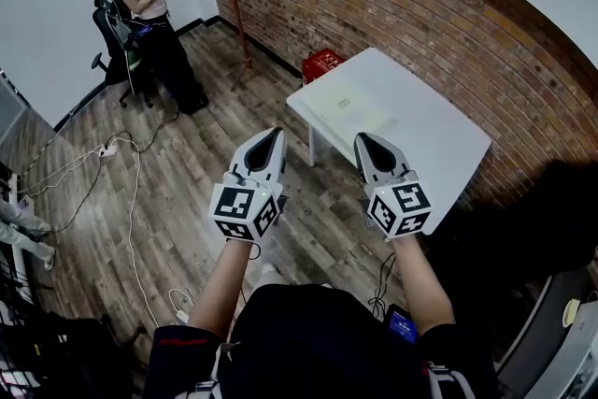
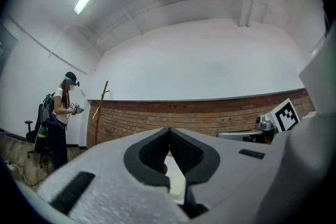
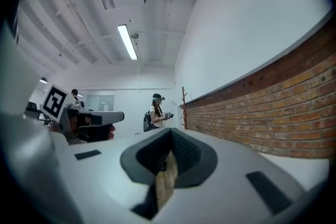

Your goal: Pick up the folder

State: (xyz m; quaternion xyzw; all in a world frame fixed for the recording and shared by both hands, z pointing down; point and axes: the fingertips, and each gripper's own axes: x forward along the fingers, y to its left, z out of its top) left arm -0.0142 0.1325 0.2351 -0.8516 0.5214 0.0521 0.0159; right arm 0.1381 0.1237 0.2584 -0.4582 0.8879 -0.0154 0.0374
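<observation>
Head camera: we look steeply down over left gripper (image 1: 275, 135) and right gripper (image 1: 365, 141) toward the brick wall (image 1: 392, 14). Gripper cameras sit close behind their jaws, level: left faces that wall, right runs along it. All three share the wall and a person (image 1: 145, 0) near it.

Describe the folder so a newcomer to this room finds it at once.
Start at the brick wall; a white table stands against it. On the table's end nearer the red crate lies the folder, flat. It is a pale cream rectangle, barely yellower than the white top, whereas the crate is bright red and sits on the floor.
</observation>
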